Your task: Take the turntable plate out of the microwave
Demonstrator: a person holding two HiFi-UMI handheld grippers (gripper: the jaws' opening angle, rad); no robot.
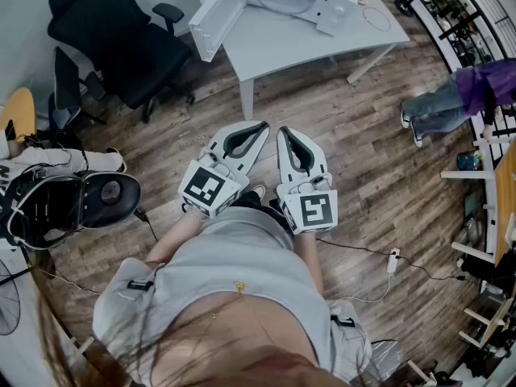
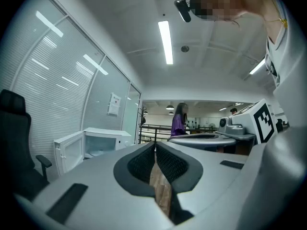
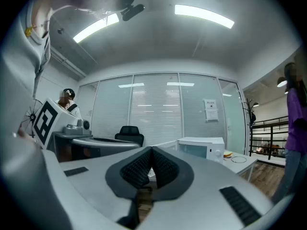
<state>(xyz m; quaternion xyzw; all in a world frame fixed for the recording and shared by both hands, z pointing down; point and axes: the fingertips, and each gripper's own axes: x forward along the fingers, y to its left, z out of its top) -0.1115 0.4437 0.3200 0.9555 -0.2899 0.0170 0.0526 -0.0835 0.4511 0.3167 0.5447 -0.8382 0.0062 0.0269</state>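
Presently | left gripper (image 2: 155, 146), right gripper (image 3: 151, 150): jaws pressed together, empty, held level near the body, likely awaiting approach | round glass turntable plate (image 1: 284, 1): inside open-doored white microwave (image 1: 334, 10), far on white desk (image 1: 274, 43), untouched.

The left gripper (image 2: 155, 147) holds its fingers (image 2: 141, 166) closed together, with the open-doored microwave (image 2: 100, 145) at left.
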